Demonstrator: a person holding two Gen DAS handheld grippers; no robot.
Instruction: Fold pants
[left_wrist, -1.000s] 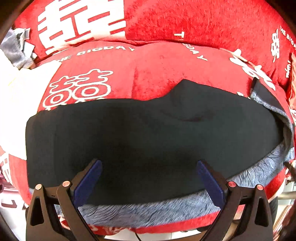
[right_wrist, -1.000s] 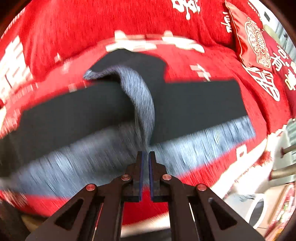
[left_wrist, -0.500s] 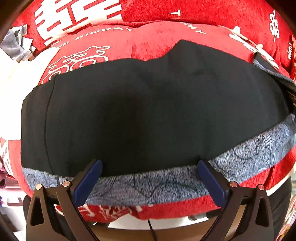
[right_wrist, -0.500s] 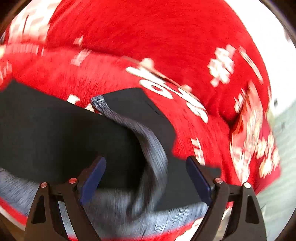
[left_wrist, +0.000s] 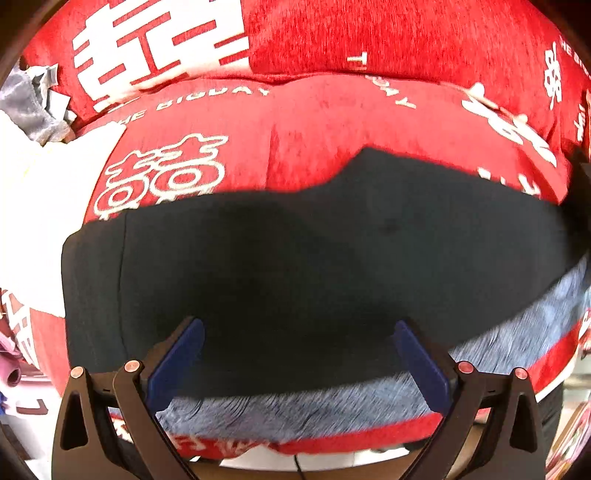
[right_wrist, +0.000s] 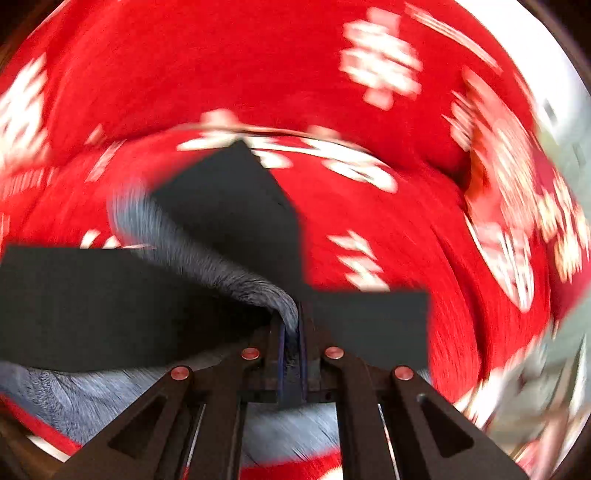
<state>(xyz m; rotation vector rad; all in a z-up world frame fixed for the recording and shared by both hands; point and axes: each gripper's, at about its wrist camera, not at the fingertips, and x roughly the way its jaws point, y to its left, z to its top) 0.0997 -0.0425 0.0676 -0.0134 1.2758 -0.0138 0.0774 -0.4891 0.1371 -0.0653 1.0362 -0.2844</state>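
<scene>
Right gripper (right_wrist: 291, 343): jaws have just been closing, now pinching grey fleecy edge of pants (right_wrist: 207, 258); fold of cloth between pads. Left gripper (left_wrist: 295, 354): jaws spread wide, nothing between pads, hovering over black cloth of pants (left_wrist: 295, 266). Pants lie flat on red sofa cover (left_wrist: 332, 122), long axis running left-right across both views, grey inner lining along near edge. Right hand nearer the free flap; judged next: carry pinched edge across toward left along that axis.

motion blur smears the red cover's white print (right_wrist: 380, 70); the pants (left_wrist: 295, 266) run past the right edge.
</scene>
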